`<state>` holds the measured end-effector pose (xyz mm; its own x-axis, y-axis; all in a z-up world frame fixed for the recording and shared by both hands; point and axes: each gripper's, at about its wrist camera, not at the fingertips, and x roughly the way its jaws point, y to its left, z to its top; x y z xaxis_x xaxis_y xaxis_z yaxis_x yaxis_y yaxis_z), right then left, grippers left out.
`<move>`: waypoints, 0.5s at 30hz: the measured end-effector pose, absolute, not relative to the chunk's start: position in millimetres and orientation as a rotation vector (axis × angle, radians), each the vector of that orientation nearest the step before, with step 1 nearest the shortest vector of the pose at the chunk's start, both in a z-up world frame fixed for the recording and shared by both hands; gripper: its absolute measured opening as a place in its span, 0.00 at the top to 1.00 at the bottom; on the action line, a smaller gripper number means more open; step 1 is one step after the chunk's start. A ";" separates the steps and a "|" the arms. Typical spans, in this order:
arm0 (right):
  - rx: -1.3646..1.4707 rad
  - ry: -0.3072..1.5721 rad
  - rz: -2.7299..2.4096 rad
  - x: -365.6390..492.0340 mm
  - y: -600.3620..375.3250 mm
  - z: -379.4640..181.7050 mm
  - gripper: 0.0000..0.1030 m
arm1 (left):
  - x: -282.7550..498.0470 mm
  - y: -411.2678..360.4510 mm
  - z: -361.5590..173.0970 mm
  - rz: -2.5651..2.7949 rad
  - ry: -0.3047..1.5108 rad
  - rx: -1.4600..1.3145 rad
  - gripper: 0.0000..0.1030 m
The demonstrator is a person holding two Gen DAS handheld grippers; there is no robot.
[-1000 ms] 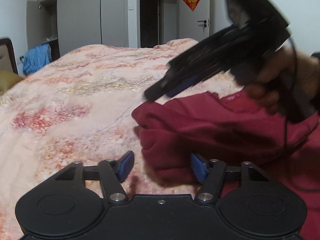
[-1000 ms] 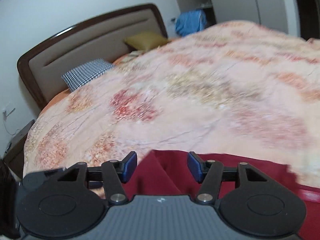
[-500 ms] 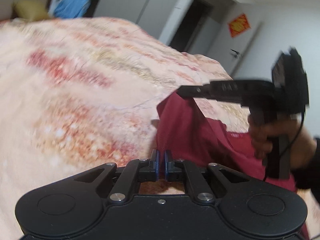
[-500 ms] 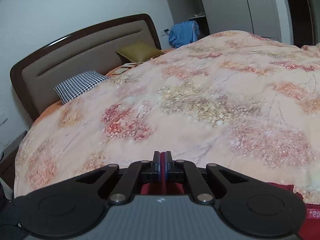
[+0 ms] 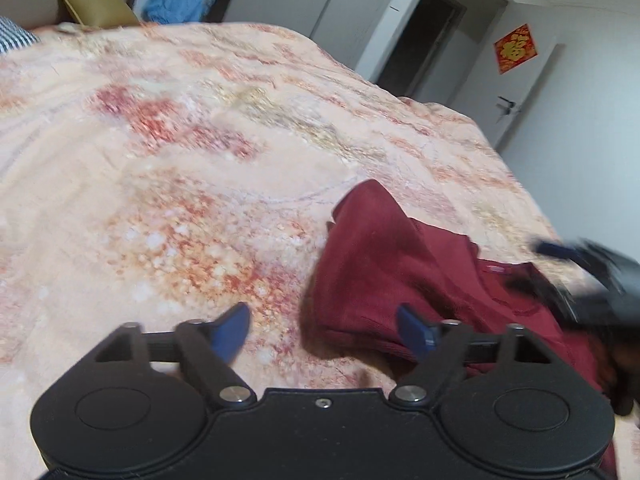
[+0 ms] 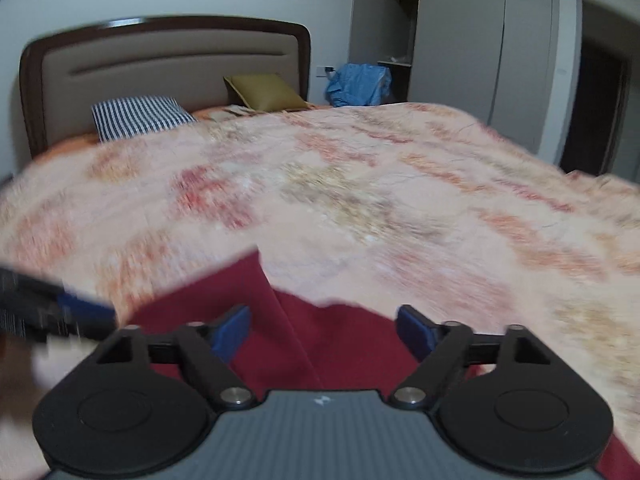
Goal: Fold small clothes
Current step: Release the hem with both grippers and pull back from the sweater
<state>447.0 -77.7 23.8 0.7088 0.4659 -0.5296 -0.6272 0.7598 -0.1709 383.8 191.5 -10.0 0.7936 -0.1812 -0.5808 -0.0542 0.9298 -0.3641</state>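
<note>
In the left wrist view the left gripper (image 5: pixel 322 330) sits at the bottom of the frame with its jaws spread wide and opening, the blue pads (image 5: pixel 230 330) touching nothing. The dark red garment (image 5: pixel 400 280) lies on the floral bedspread (image 5: pixel 180 160) in the lower right of that frame; its bunched near edge reaches into the gap from the right, close to the right-hand pad, while the left-hand pad hangs over bare bedspread. A raised fold of the garment points toward the frame's centre. At the right edge of the same frame the right gripper (image 5: pixel 592 276) appears blurred above the cloth. In the right wrist view the right gripper (image 6: pixel 322 330) is likewise spread wide and opening, with nothing pinched; the dark red garment (image 6: pixel 280 320) fills the lower middle of the frame beneath and between the pads, a lengthwise crease running from its upper corner down toward the gripper body. The left gripper (image 6: pixel 60 312) shows as a blur at the left edge. Beyond the garment's upper edge the floral bedspread (image 6: pixel 360 180) stretches wide and unoccupied toward the headboard (image 6: pixel 160 60) and pillows (image 6: pixel 136 116) at upper left and the wardrobe (image 6: pixel 480 40) at upper right.
</note>
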 end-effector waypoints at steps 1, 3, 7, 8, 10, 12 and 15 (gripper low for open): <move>-0.381 0.484 0.589 434.3 -90.4 18.5 0.08 | 384.1 187.8 -8.2 -0.051 0.643 -0.360 0.14; -0.408 0.499 0.525 410.9 -115.9 7.2 0.07 | 392.9 181.0 -5.1 -0.032 0.628 -0.336 0.12; -0.361 0.502 0.384 372.9 -164.4 -10.0 0.04 | 433.4 172.0 -2.9 0.022 0.637 -0.306 0.12; -0.341 0.501 0.360 365.7 -173.7 -13.3 0.02 | 444.6 172.1 -4.3 0.030 0.646 -0.317 0.12; -0.308 0.492 0.332 355.2 -189.0 -18.5 0.02 | 466.3 172.9 -10.9 0.044 0.683 -0.338 0.13; -0.288 0.483 0.306 351.3 -198.9 -24.4 0.00 | 480.4 177.5 -19.4 0.073 0.711 -0.363 0.15; -0.260 0.460 0.253 353.4 -208.7 -30.9 0.00 | 485.4 182.0 -27.6 0.114 0.695 -0.348 0.16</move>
<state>353.4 -208.7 -30.9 0.8660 0.1810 -0.4662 -0.2973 0.9359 -0.1889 485.4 182.0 -27.6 0.7645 -0.0122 -0.6445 -0.2175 0.9363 -0.2758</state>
